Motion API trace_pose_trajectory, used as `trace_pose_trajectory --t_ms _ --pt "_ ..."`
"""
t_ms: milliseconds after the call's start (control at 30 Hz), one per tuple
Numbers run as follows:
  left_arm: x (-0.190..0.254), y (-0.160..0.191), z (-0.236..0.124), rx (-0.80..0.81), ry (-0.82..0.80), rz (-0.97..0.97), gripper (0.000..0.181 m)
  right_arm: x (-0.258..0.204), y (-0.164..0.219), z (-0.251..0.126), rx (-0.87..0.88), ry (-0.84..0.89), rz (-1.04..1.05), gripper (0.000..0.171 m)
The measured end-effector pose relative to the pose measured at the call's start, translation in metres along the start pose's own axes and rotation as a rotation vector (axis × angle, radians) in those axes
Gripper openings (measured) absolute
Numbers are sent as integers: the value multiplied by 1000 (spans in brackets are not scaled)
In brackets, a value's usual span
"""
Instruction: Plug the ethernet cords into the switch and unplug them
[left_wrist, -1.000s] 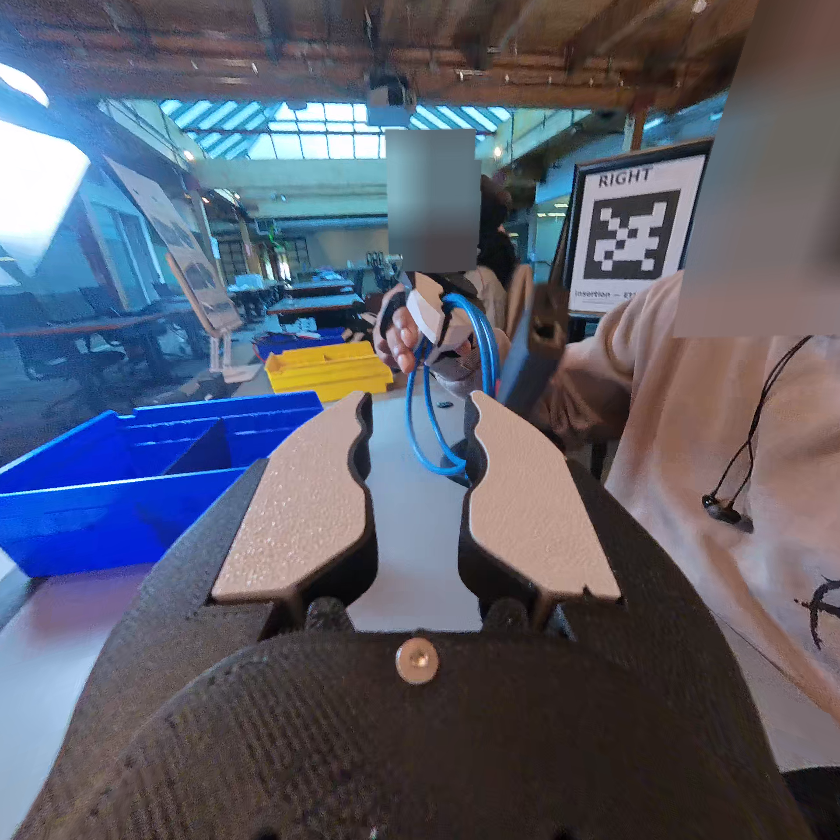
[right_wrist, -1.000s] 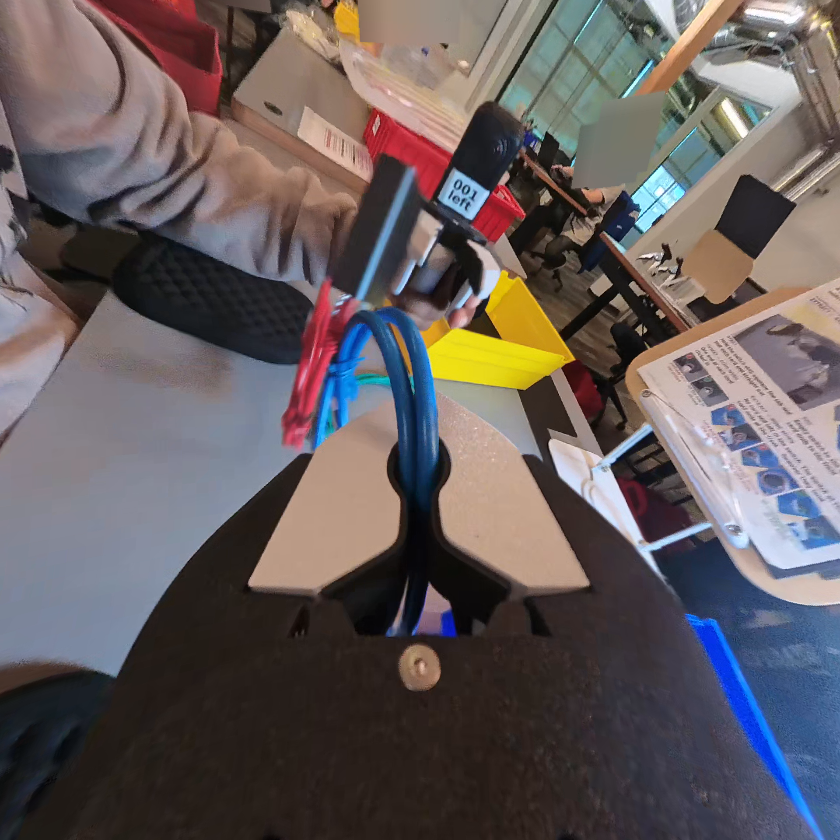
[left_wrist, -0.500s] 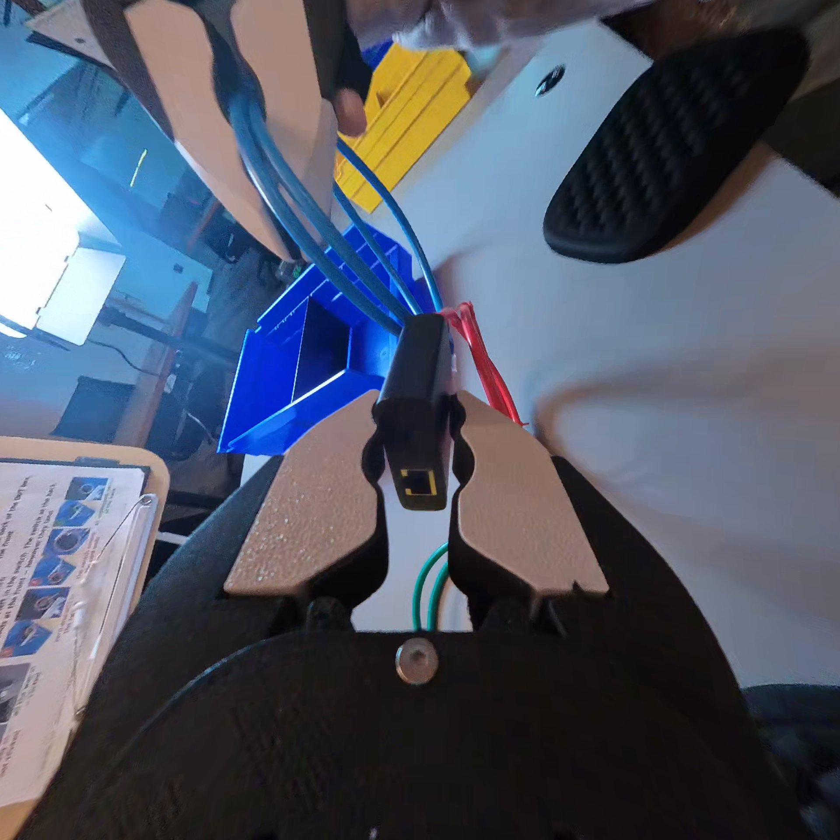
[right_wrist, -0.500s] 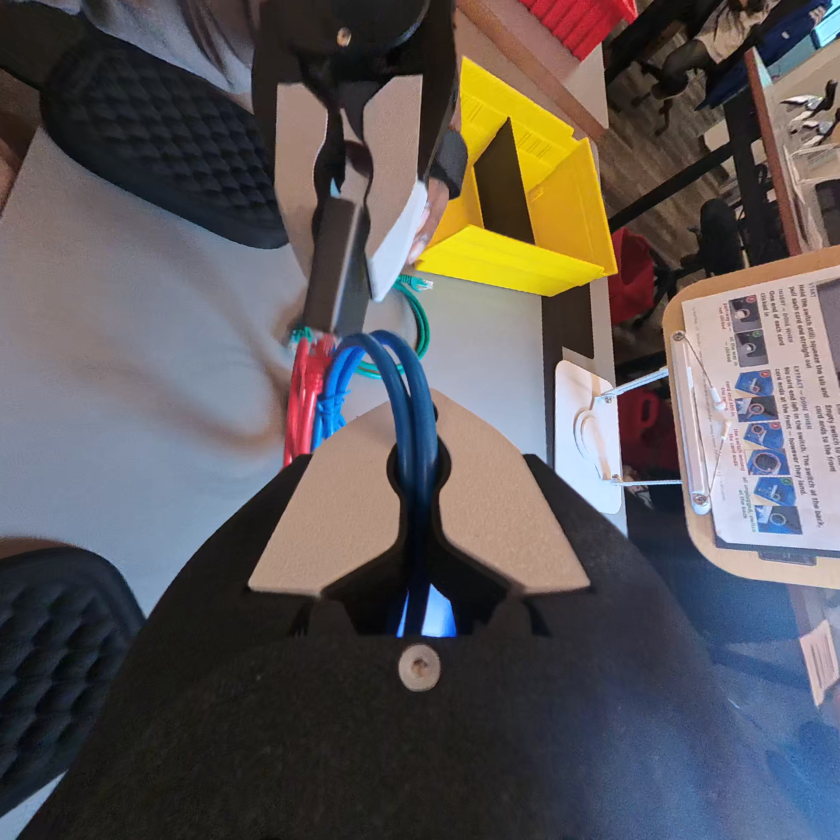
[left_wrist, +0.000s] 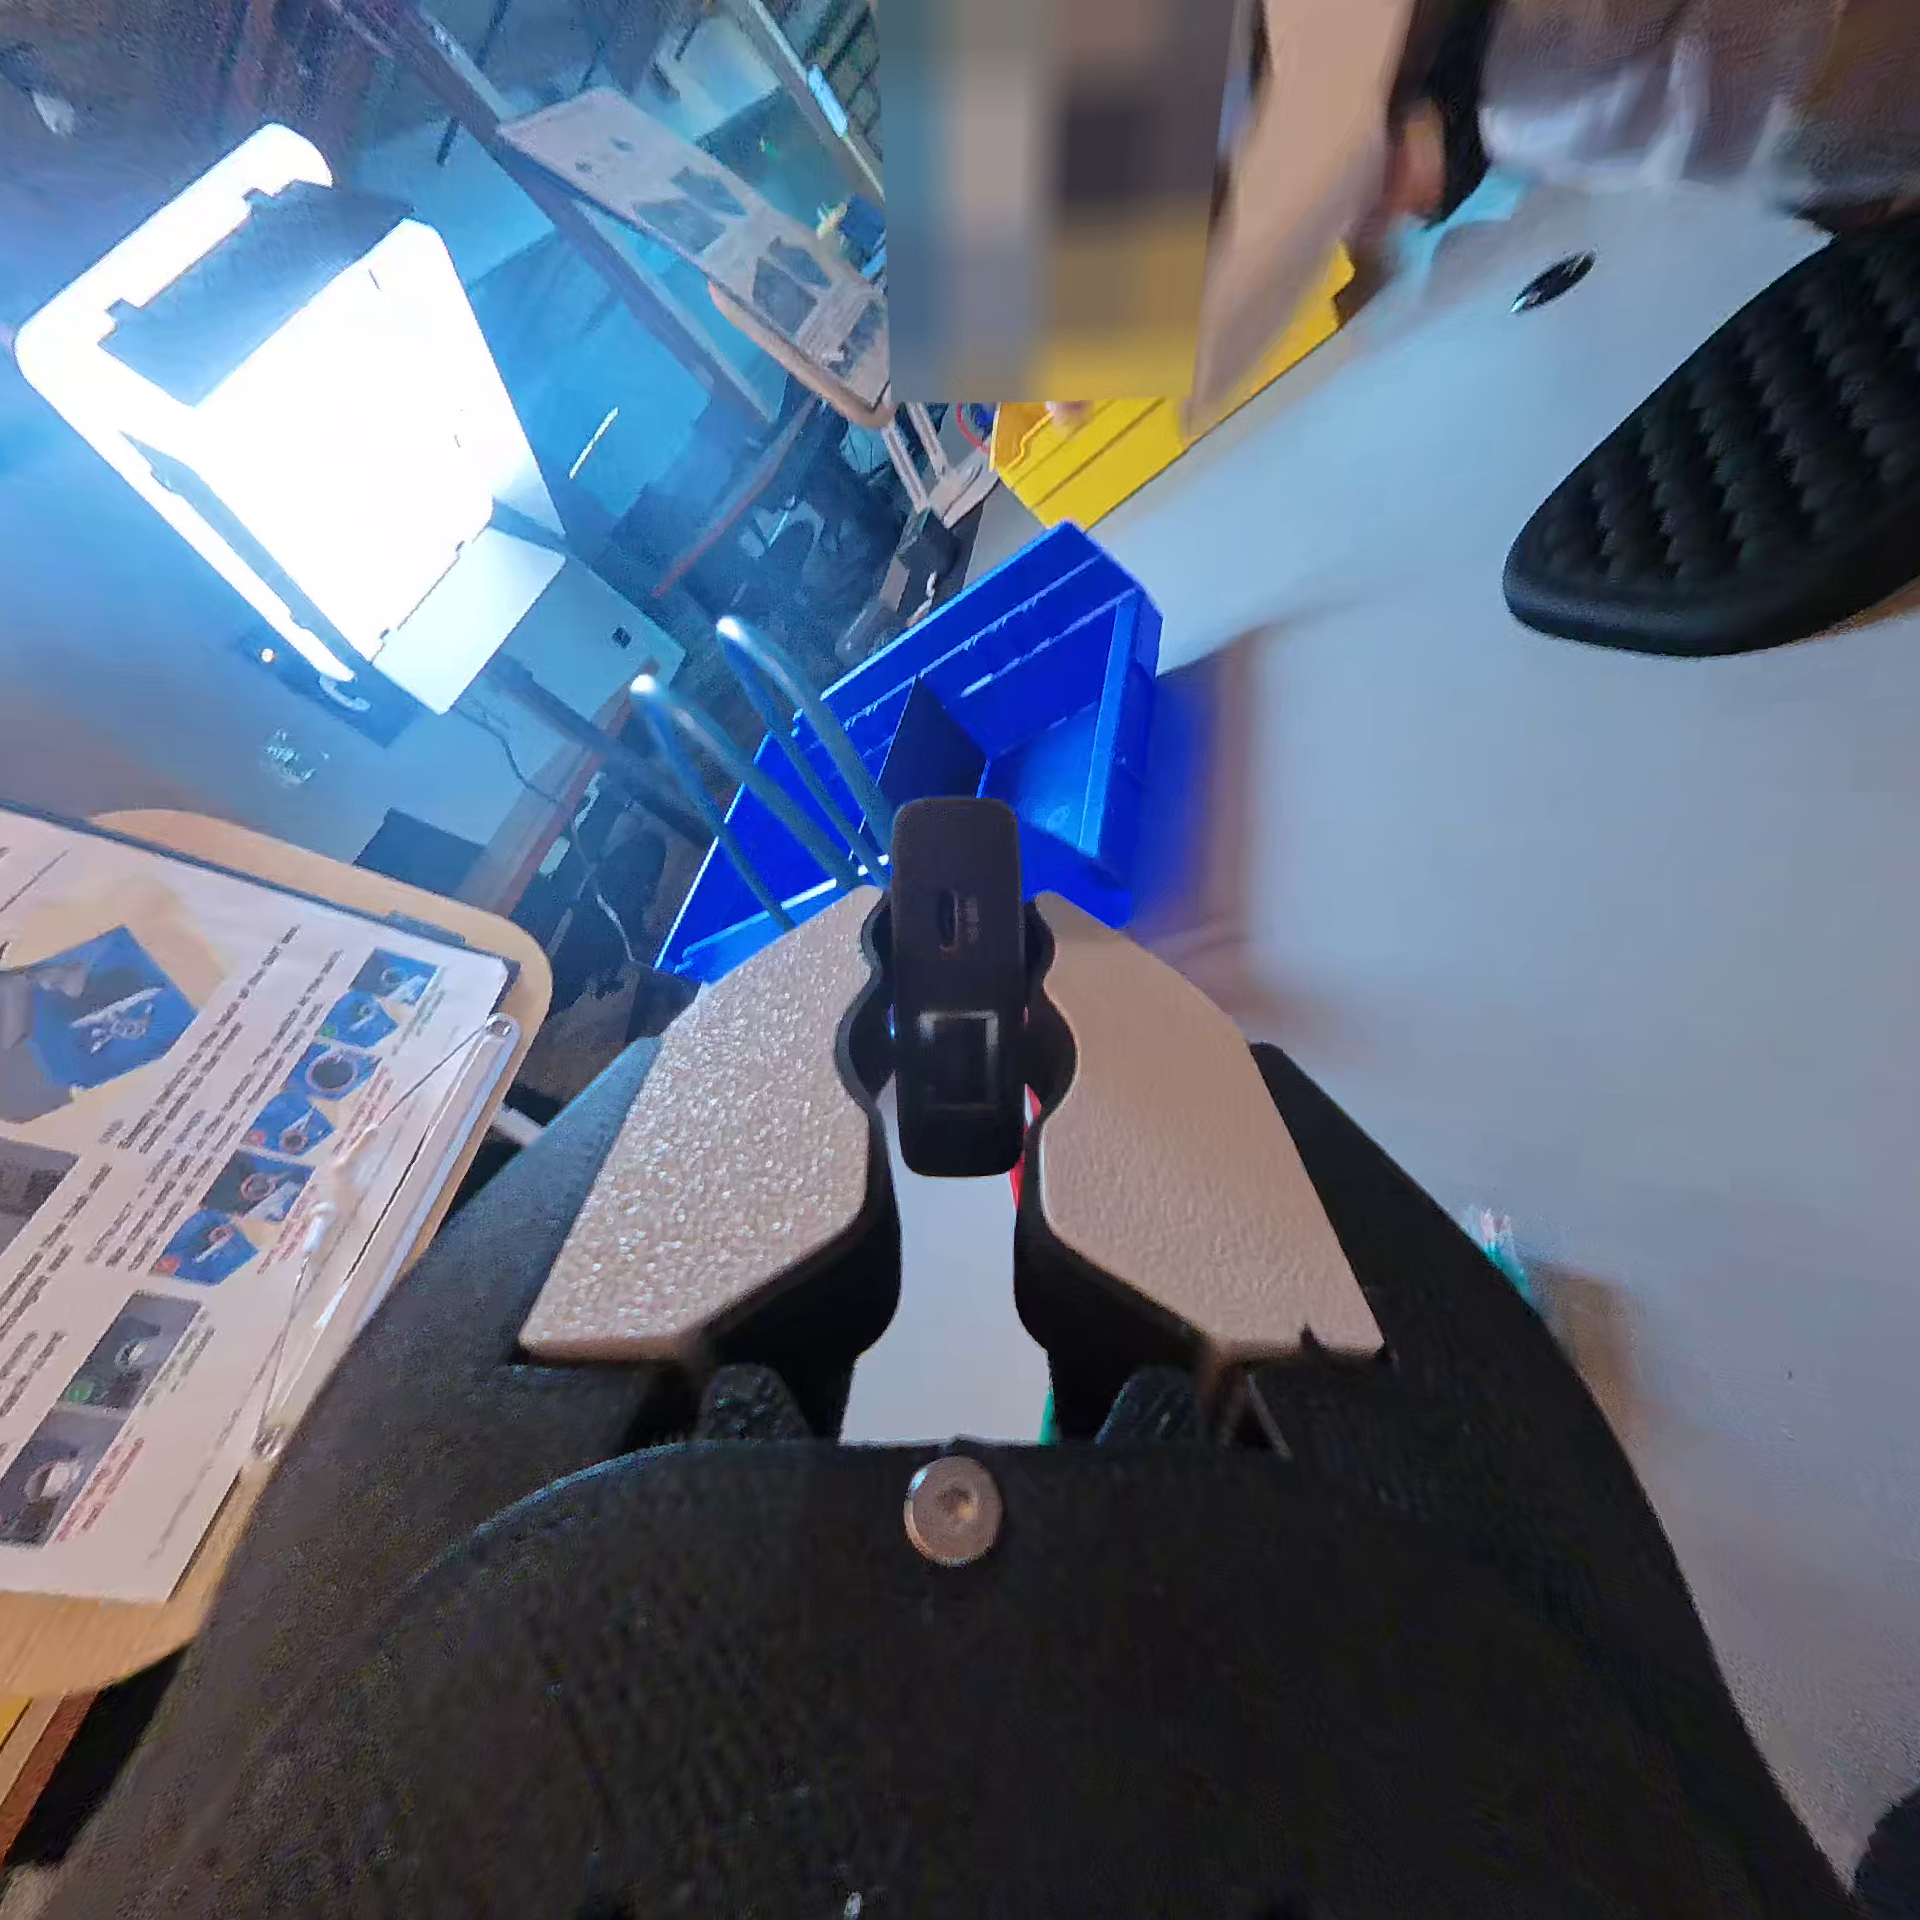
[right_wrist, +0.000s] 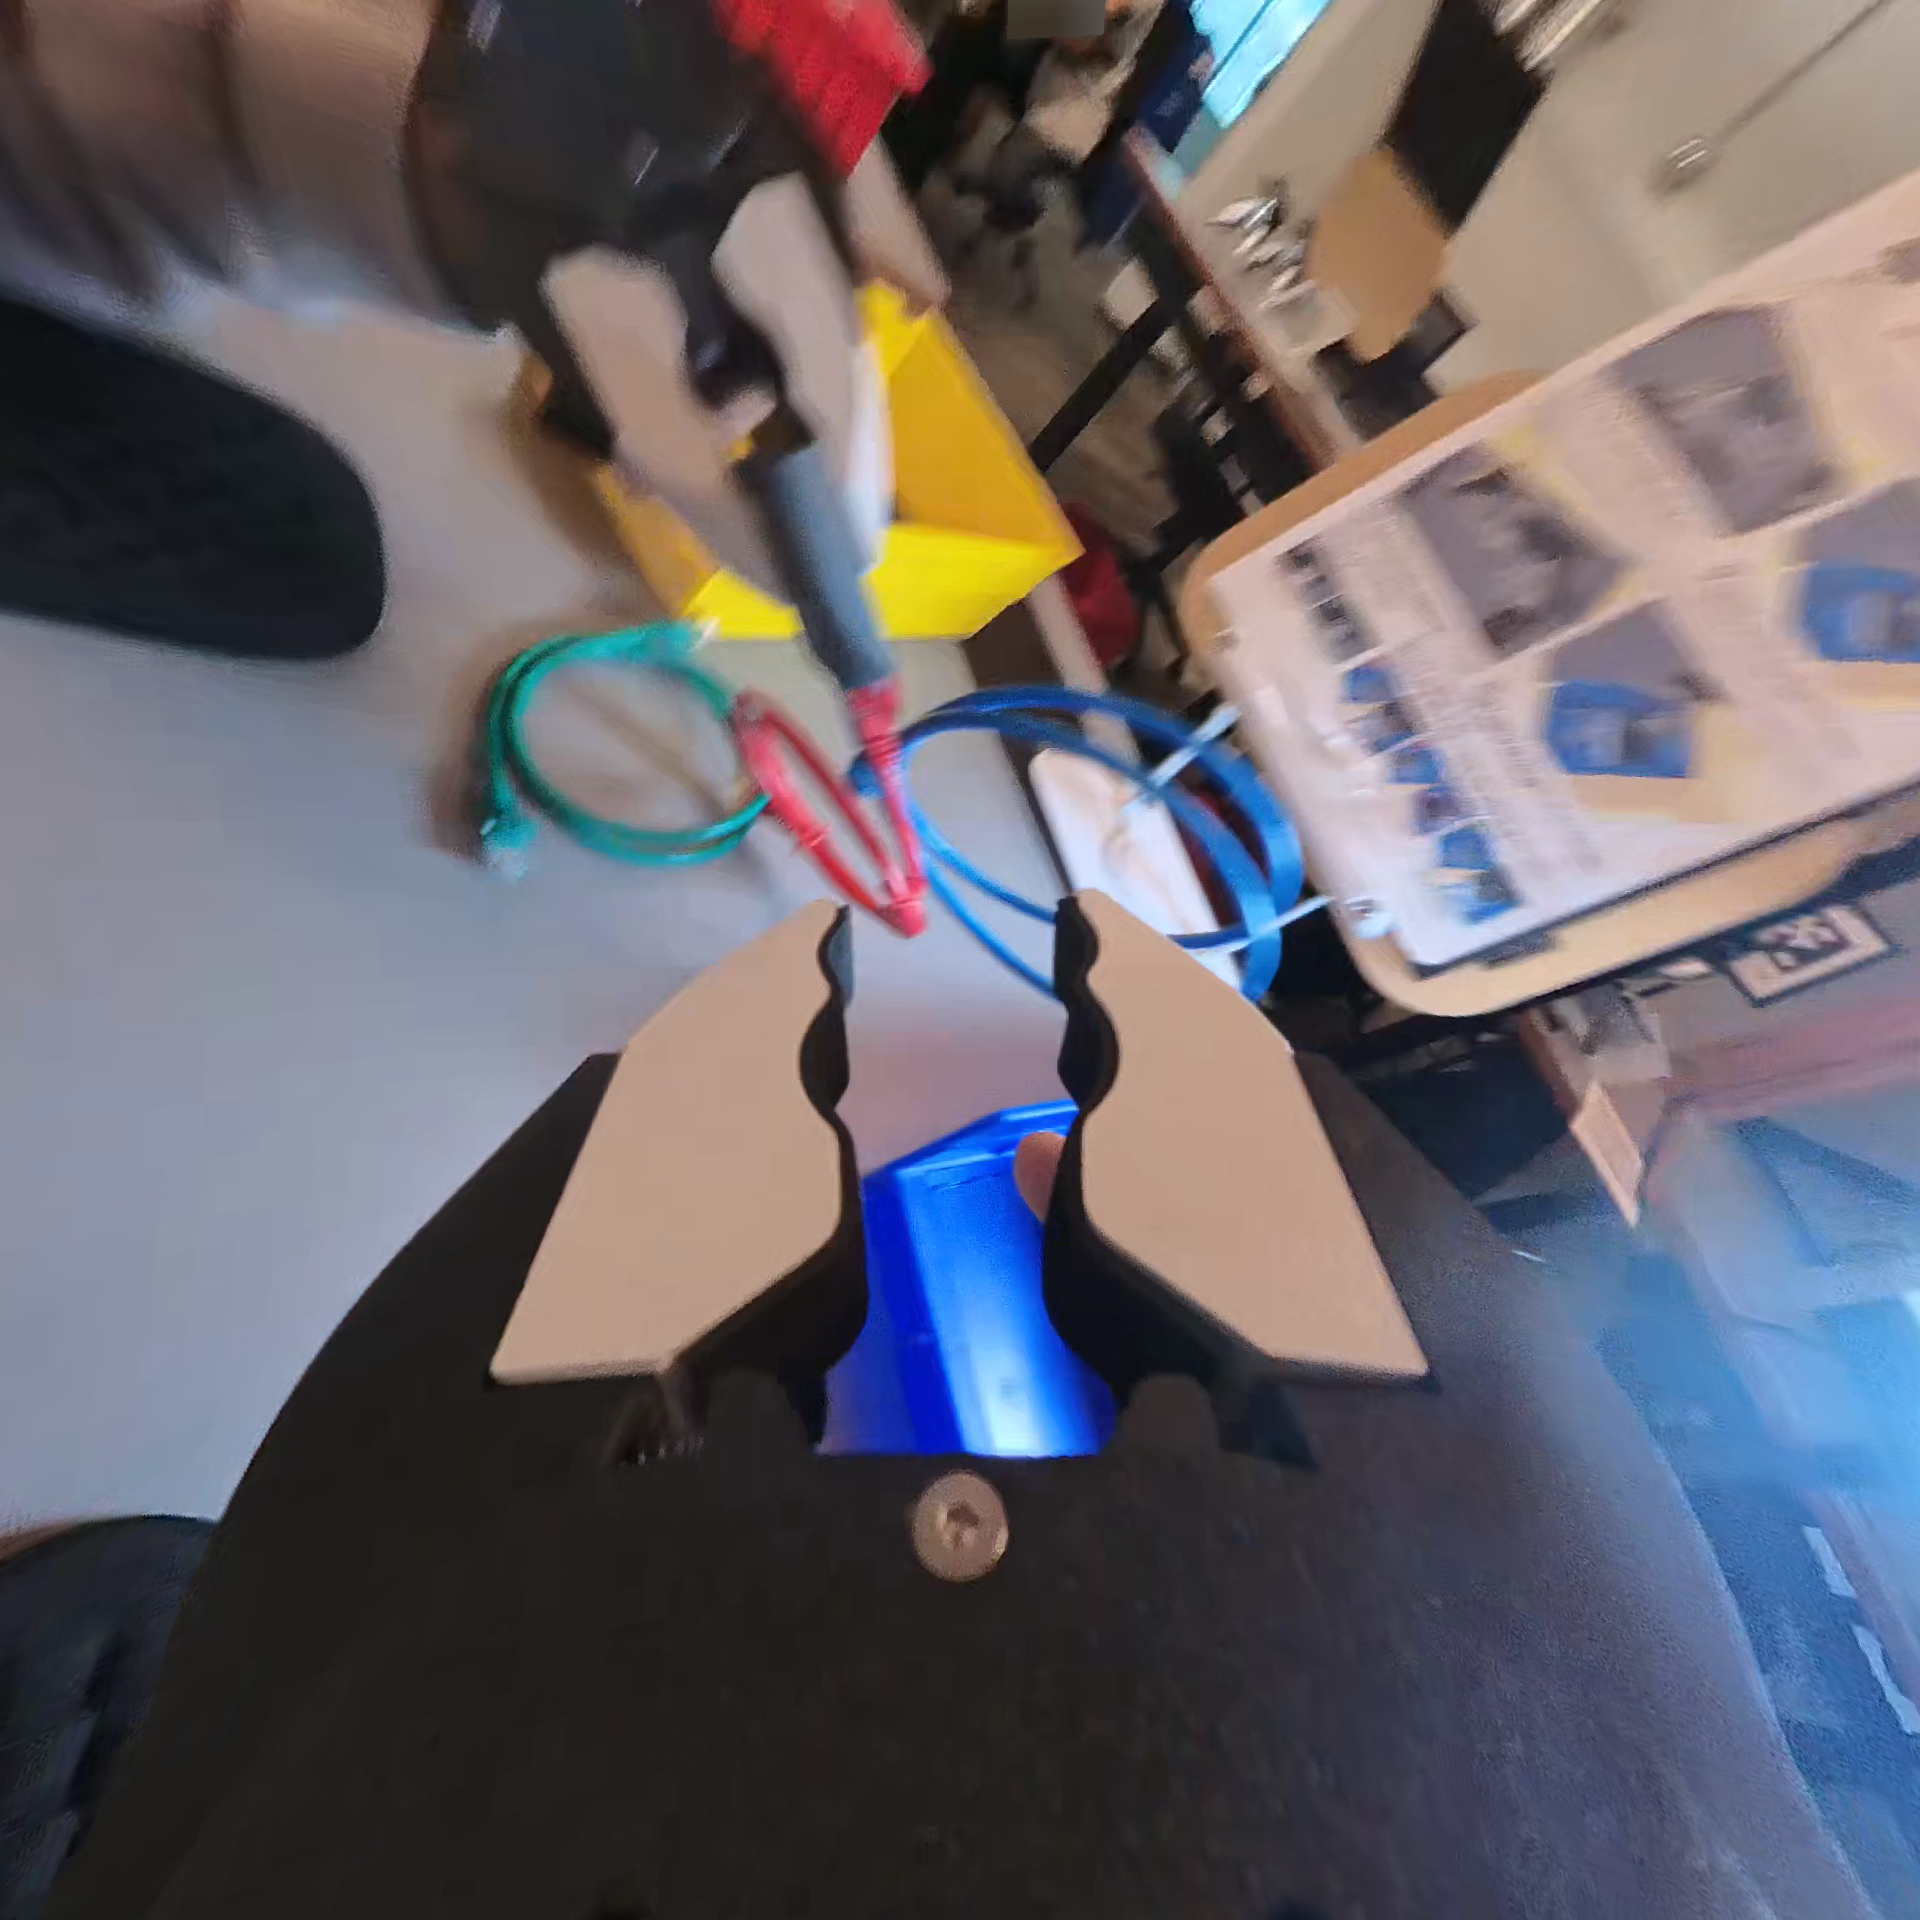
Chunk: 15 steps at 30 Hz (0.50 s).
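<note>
My left gripper (left_wrist: 956, 920) is shut on a small black switch (left_wrist: 956, 1049), held edge-on with an empty port facing the camera. Blue cords (left_wrist: 748, 758) rise from its far side. In the right wrist view my right gripper (right_wrist: 951, 925) is open and empty above the table. Beyond it the left gripper (right_wrist: 764, 436) holds the switch (right_wrist: 831, 561) pointing down. A red cord (right_wrist: 831, 810) and a blue cord (right_wrist: 1164, 800) loop from the switch's lower end. A green cord (right_wrist: 603, 769) lies coiled on the table. The view is blurred.
A blue bin (left_wrist: 997, 717) and a yellow bin (right_wrist: 966, 499) stand at the table's edge. Black padded armrests (left_wrist: 1745, 468) lie on the grey table (left_wrist: 1507, 935). An instruction sheet on a wooden board (right_wrist: 1558, 675) stands beside the table. Some 12 cm of space lies between my two pairs of fingers.
My right gripper has let go of the blue cord, opened and drawn back. The cords now loop down at the switch. My left gripper still grips the switch, turned slightly.
</note>
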<state>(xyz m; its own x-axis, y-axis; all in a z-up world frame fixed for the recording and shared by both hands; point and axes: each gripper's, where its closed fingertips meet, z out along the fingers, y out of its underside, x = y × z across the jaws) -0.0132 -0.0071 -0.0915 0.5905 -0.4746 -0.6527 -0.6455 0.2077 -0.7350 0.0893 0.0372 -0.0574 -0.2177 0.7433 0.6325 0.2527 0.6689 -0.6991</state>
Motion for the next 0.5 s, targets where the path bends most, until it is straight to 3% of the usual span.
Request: trace_pose_trajectory --t_ms 100,200,300,400,500 --pt "10 -21 6 85 29 11 21 -47 27 57 -76 -100 11 61" --pt "27 -49 6 196 88 10 21 -42 21 94 42 -44 93 70" --pt "38 -51 9 229 104 36 22 -45 -13 93 185 -73 71 51" --pt "40 -40 8 247 121 -1 24 -56 -10 95 121 -106 -31 31" --pt "39 -15 15 109 124 -61 28 -61 9 100 40 -90 -52 22"
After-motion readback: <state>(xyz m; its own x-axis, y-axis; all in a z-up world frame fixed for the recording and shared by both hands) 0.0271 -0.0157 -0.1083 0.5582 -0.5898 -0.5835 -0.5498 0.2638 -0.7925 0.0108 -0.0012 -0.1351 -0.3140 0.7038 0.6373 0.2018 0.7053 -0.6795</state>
